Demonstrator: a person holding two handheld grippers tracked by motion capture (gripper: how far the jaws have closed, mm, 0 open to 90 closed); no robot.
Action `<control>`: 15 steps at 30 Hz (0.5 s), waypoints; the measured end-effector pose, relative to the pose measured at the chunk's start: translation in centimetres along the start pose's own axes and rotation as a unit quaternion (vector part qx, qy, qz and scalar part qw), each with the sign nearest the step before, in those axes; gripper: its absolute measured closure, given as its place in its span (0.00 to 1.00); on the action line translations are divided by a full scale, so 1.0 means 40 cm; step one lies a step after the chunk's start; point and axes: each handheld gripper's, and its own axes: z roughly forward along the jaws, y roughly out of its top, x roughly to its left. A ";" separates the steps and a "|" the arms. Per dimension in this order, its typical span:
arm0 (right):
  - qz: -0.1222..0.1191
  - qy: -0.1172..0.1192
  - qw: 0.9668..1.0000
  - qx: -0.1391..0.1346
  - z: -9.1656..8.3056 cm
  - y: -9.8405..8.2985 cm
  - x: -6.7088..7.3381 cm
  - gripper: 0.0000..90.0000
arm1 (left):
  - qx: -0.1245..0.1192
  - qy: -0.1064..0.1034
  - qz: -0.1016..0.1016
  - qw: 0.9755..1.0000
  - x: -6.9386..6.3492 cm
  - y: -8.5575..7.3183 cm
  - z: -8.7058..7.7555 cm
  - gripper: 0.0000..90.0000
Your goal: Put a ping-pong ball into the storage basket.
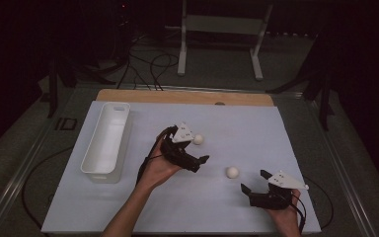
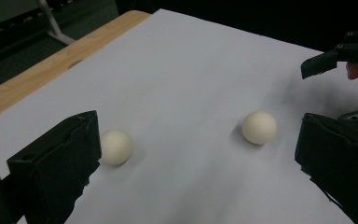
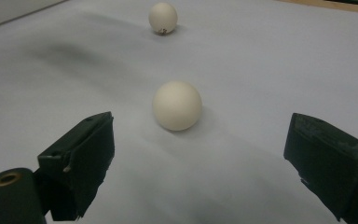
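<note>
Balls matt, smooth; bin glossy plastic (table edge wood).

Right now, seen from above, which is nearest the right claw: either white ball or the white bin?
From the right claw:
1. Near ball, just to its left.
2. Far ball, beside the left claw.
3. White bin, at the mat's left edge.

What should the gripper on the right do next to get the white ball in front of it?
Probably ease the right hand-held gripper forward a little, until its jaws sit on either side of the nearer ball, then close. Its jaws are open wide, the ball lies ahead of them on the white sheet, roughly centred between them, and nothing touches it yet.
</note>
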 end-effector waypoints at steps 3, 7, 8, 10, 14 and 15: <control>0.000 0.001 1.000 -0.001 0.000 0.000 -0.001 0.09 | 0.008 -0.005 0.001 1.000 -0.003 0.008 0.023 0.01; -0.001 0.002 1.000 0.000 0.002 -0.001 0.000 0.09 | 0.023 -0.013 0.002 1.000 -0.007 0.023 0.060 0.01; -0.001 0.002 1.000 0.000 0.002 -0.001 0.000 0.09 | 0.026 -0.015 0.002 1.000 -0.009 0.026 0.071 0.01; 0.000 0.002 1.000 0.000 0.002 -0.001 -0.001 0.09 | 0.034 -0.018 0.005 0.999 -0.012 0.033 0.087 0.01; -0.001 0.003 1.000 0.000 0.001 -0.001 -0.002 0.09 | 0.054 -0.026 0.013 0.998 -0.022 0.047 0.125 0.01; -0.001 0.003 1.000 0.001 0.001 -0.001 -0.002 0.09 | 0.059 -0.028 0.016 0.998 -0.024 0.050 0.133 0.01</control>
